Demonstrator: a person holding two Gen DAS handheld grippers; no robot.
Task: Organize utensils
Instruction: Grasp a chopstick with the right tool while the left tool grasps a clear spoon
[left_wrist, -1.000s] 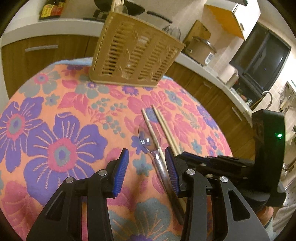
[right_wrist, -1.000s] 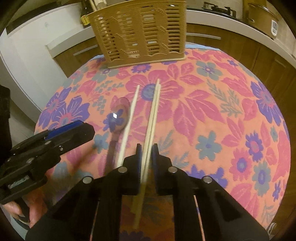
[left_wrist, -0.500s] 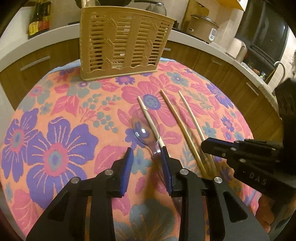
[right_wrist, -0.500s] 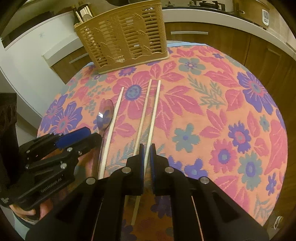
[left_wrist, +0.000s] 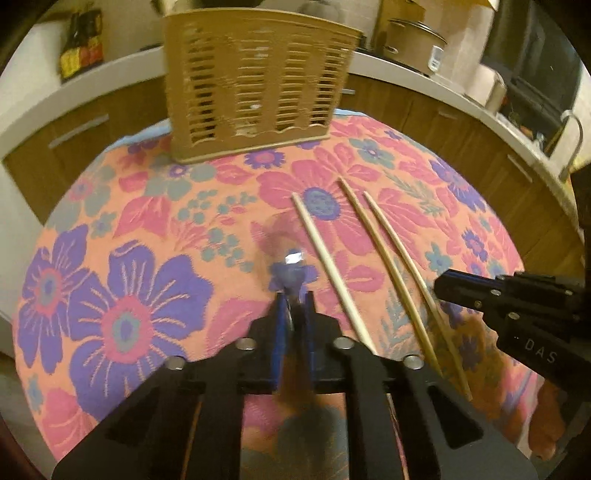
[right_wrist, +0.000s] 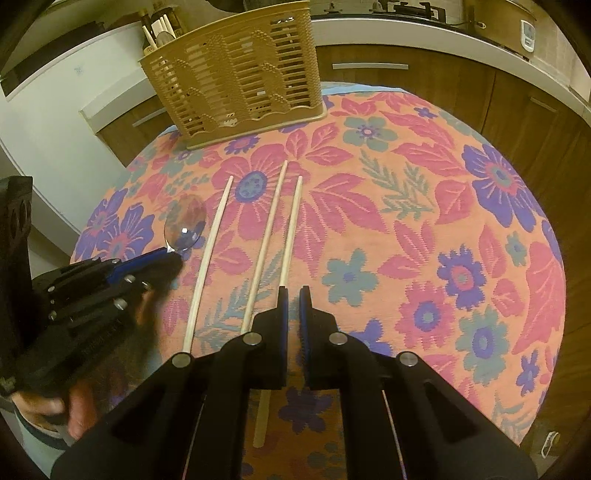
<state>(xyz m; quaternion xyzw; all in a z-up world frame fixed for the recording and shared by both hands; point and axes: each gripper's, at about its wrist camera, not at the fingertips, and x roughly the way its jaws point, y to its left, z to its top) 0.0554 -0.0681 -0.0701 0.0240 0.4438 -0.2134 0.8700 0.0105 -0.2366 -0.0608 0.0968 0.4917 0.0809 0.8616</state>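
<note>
A tan slotted utensil basket (left_wrist: 255, 81) (right_wrist: 236, 74) stands at the far side of the round table. A clear plastic spoon (right_wrist: 185, 223) (left_wrist: 286, 251) lies left of three wooden chopsticks (right_wrist: 208, 258) (left_wrist: 330, 266). My left gripper (left_wrist: 294, 299) (right_wrist: 168, 254) is shut on the spoon's handle just behind the bowl. My right gripper (right_wrist: 291, 295) is shut on the near end of the rightmost chopstick (right_wrist: 290, 229) (left_wrist: 413, 273); it shows in the left wrist view (left_wrist: 458, 284) at the right.
A floral tablecloth (right_wrist: 424, 221) covers the table. Wooden cabinets with a white counter (right_wrist: 406, 26) ring the table. A cooker pot (left_wrist: 413, 40) and bottles (left_wrist: 79, 48) stand on the counter.
My left gripper closed on the spoon's handle. My right gripper pulled back along the rightmost chopstick, which now lies apart from its neighbour.
</note>
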